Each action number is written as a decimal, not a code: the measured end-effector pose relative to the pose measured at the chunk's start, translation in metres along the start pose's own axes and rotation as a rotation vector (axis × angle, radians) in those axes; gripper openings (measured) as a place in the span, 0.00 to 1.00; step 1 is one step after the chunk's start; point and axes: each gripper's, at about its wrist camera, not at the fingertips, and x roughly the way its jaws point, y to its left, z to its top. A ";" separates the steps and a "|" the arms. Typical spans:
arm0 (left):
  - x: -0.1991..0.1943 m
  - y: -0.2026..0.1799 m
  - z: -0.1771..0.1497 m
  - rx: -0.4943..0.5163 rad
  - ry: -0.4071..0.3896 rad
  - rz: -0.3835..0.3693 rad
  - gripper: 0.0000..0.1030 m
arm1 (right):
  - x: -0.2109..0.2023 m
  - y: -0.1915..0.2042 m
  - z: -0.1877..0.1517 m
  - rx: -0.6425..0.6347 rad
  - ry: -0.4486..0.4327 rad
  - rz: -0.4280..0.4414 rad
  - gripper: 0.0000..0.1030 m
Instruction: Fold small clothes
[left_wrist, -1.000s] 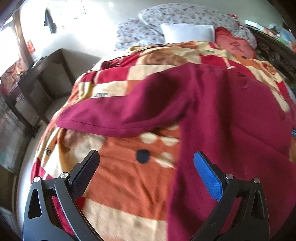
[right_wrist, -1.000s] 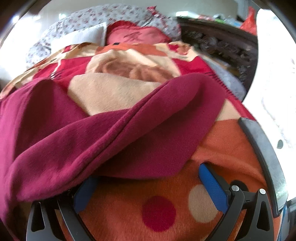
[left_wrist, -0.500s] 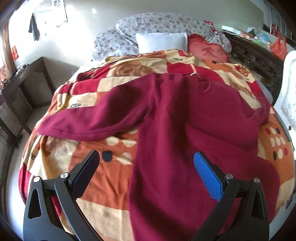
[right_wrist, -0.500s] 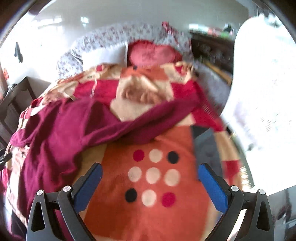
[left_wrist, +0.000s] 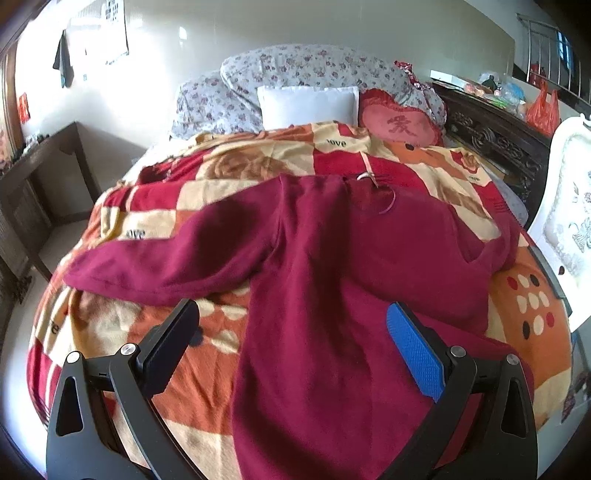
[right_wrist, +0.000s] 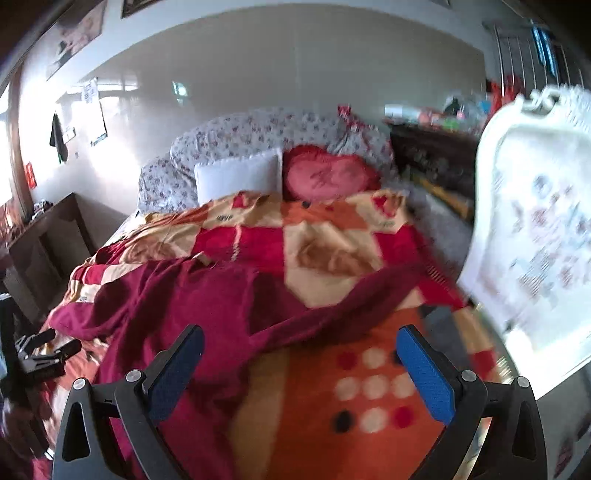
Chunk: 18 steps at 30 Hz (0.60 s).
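Hovering wide open and empty above the bed, the left gripper (left_wrist: 291, 332) frames the near hem of the maroon sweater (left_wrist: 332, 277). The right gripper (right_wrist: 299, 358), equally spread, grips nothing. The sweater lies flat on the patterned blanket (left_wrist: 155, 362); farther off sit a white pillow (left_wrist: 308, 107) and heart cushion (left_wrist: 399, 125).

White pillow (left_wrist: 308, 105) beside red heart cushion (left_wrist: 400, 125), above patterned blanket (left_wrist: 258, 162).

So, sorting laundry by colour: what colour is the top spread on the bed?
Dark maroon red top, plain, clearest in the left wrist view.
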 end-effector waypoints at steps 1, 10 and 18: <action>0.001 0.000 0.001 0.006 -0.006 0.005 0.99 | 0.007 0.007 -0.003 0.010 0.012 0.019 1.00; 0.022 0.016 0.006 -0.031 0.021 0.013 0.99 | 0.082 0.092 -0.027 -0.006 0.169 0.095 1.00; 0.037 0.028 -0.004 -0.054 0.056 0.024 0.99 | 0.100 0.135 -0.039 -0.099 0.181 0.076 1.00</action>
